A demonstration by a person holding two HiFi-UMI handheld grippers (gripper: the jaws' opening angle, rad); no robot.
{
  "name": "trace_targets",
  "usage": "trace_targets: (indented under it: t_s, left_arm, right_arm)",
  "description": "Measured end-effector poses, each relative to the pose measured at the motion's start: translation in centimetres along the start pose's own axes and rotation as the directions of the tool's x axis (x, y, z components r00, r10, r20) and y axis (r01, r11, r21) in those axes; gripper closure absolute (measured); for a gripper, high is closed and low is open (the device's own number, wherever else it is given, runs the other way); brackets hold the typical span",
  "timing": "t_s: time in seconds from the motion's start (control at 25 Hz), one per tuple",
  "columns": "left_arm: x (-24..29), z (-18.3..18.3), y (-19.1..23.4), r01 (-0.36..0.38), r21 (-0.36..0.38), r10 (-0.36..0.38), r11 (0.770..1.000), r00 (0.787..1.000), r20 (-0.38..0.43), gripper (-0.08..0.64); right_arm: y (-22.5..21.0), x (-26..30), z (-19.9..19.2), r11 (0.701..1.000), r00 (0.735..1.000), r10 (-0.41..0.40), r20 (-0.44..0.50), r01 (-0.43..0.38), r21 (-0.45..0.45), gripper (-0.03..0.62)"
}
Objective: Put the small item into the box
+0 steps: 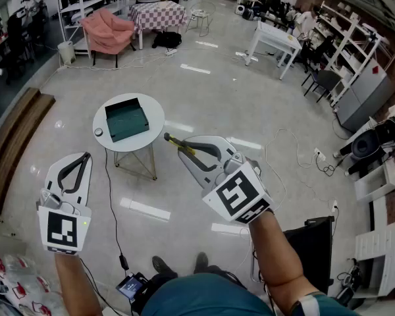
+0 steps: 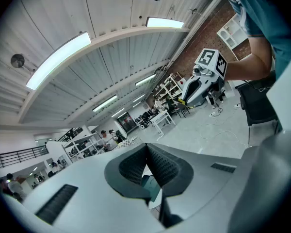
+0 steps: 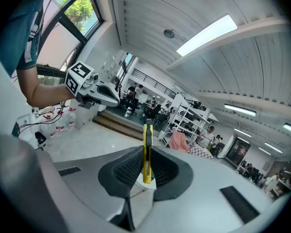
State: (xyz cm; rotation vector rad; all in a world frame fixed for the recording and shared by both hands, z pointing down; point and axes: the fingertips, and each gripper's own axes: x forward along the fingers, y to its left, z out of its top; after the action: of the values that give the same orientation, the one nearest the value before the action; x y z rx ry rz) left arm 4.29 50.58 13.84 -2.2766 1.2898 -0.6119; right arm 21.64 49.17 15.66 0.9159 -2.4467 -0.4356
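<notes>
Grips the cutter (image 3: 147, 152) by its middle in the right gripper (image 1: 183, 147), jaws clamped on it, beside the table (image 1: 151, 104) and short of the open box (image 1: 126, 120), probably to carry it over for a clean drop. Holds the left gripper (image 1: 84, 157) aside, jaws together on nothing, likely just out of the way.

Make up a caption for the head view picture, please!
Right gripper holds a yellow utility knife near the round table with the green box; left gripper is shut and empty.
</notes>
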Motion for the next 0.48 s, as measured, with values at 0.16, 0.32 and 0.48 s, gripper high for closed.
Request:
trace_targets:
  t_s: [0.16, 0.32, 0.48]
  left_arm:
    - [0.2, -0.7, 0.6, 0.008, -0.006, -0.008, 1.0, 1.0, 0.006, 0.541]
    - [-0.4, -2.0, 1.7, 0.018, 0.0, -0.018, 1.0, 1.0, 0.015, 0.541]
    - [-0.8, -3.1, 2.5, 0.03, 0.003, -0.03, 1.0, 0.999, 0.021, 0.541]
  right_arm:
    - [0.2, 1.0, 0.2, 1.0, 1.0, -0.004, -0.005, 0.004, 0.003, 0.528]
    - [1.2, 2.3, 1.0, 1.0, 1.0, -0.011, -0.009, 0.011, 0.01, 0.528]
    - [2.0, 3.4, 1.6, 1.0, 1.0, -0.02, -0.015, 0.02, 0.018, 0.528]
